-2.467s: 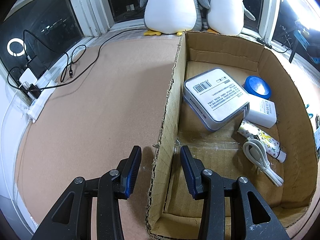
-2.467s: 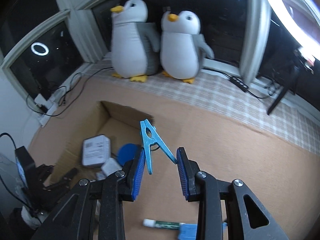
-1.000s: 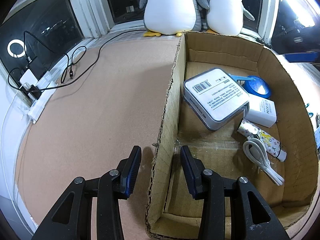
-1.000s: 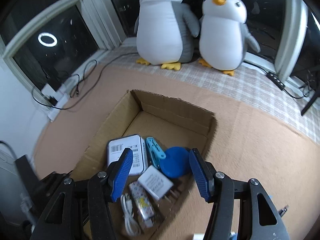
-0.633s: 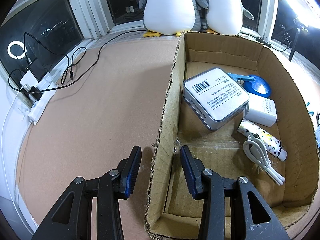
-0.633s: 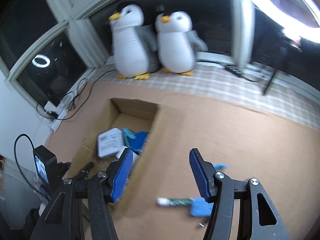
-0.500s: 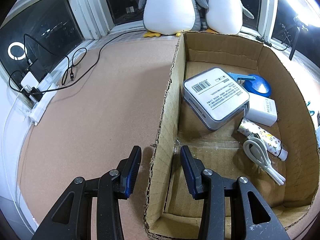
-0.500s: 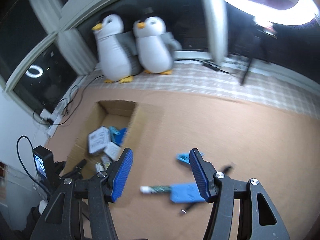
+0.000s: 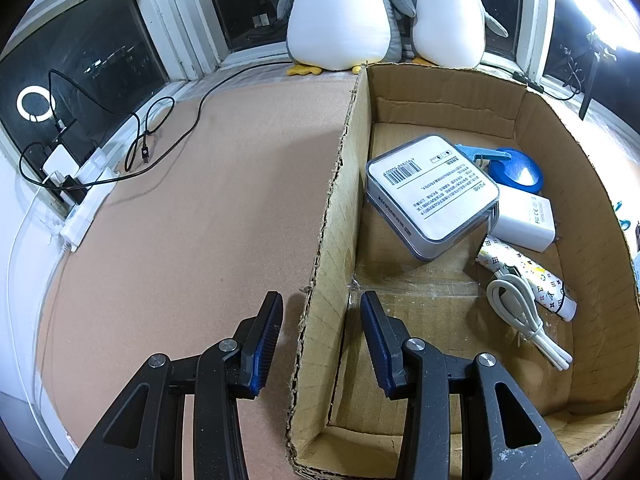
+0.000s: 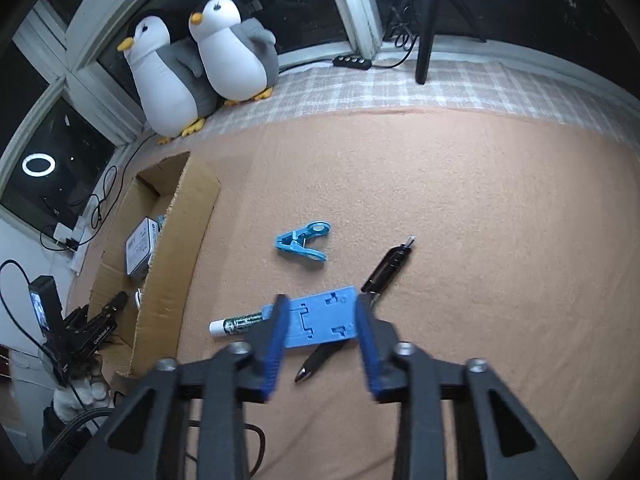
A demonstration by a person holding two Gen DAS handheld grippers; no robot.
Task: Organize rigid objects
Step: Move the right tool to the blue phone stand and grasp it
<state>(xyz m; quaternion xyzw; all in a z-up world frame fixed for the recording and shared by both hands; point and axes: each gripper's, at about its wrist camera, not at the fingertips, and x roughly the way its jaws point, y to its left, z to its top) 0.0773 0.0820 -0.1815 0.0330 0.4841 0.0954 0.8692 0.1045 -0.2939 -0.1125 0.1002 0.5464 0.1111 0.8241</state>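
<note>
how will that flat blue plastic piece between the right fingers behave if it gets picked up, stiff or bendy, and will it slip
The flat blue plastic piece looks moulded, with cut-out slots, so probably stiff and light. It lies partly over the black pen, so lifting it may nudge the pen, which could roll. Its smooth thin edges might slip, though the right gripper has ribbed fingers that should help.
</note>
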